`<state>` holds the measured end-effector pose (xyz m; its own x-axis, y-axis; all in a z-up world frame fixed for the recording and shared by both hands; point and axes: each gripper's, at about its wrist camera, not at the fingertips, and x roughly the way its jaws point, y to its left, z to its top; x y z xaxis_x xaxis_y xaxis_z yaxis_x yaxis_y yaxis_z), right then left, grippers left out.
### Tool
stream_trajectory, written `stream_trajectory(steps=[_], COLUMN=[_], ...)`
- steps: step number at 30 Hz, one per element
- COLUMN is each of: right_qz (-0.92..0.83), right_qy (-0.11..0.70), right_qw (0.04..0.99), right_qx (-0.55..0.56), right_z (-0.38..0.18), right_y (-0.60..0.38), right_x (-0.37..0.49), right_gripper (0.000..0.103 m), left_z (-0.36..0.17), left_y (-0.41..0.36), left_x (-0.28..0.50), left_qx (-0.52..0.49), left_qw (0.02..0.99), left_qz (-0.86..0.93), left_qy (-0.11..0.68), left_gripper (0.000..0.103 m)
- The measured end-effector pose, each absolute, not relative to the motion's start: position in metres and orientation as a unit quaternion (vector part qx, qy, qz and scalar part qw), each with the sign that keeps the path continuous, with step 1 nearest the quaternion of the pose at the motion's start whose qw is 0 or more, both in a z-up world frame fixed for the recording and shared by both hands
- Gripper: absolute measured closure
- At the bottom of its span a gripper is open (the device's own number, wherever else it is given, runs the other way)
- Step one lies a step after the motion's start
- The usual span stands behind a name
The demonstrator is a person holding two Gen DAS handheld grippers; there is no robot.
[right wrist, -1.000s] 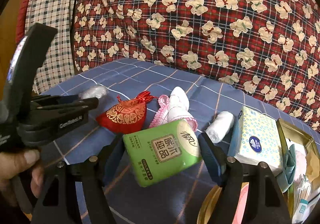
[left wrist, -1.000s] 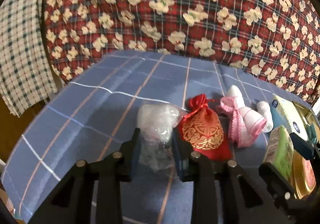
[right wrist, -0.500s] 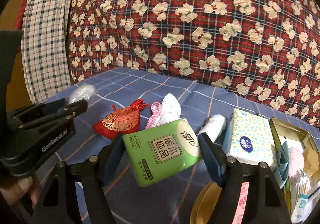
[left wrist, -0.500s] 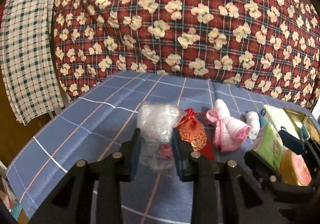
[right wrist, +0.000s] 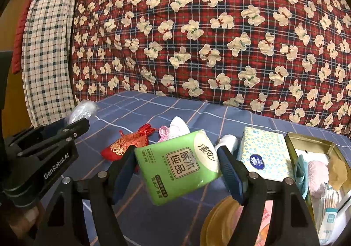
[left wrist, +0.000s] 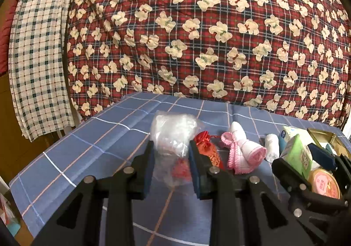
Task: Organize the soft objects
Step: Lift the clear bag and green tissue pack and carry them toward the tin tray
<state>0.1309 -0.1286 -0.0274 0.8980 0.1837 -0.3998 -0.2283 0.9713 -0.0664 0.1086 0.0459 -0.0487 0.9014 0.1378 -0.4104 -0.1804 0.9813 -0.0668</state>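
Note:
My left gripper is shut on a crumpled clear plastic bag, held off the blue checked cloth. A green tissue pack sits tilted between the pads of my right gripper, which is shut on it above the cloth. Lying on the cloth beyond are a red and gold pouch, a pink and white rolled cloth and a small white roll. The right gripper with the green pack shows at the right of the left wrist view.
A blue dotted tissue box lies beside an open gold tin with soft items inside. A round gold lid lies at the front. A red bear-print quilt rises behind the cloth, a checked towel hangs at the left.
Both grippers have lifted and tilted upward with their loads, so more of the quilt shows. The plastic bag has come off the cloth. Both grips are unchanged.

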Motion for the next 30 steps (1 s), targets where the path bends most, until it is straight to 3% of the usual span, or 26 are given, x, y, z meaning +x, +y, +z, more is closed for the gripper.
stream_trajectory(steps=[30], right_qz=[0.061], right_qy=[0.155], right_qw=[0.984], right_qx=[-0.063], right_z=[-0.02], right_y=[-0.144], right_x=[0.123], right_gripper=[0.027], left_z=[-0.046], left_y=[0.014], left_x=[0.11], left_qx=[-0.046], left_qw=[0.978], left_qz=[0.055], left_qy=[0.195], left_gripper=[0.075])
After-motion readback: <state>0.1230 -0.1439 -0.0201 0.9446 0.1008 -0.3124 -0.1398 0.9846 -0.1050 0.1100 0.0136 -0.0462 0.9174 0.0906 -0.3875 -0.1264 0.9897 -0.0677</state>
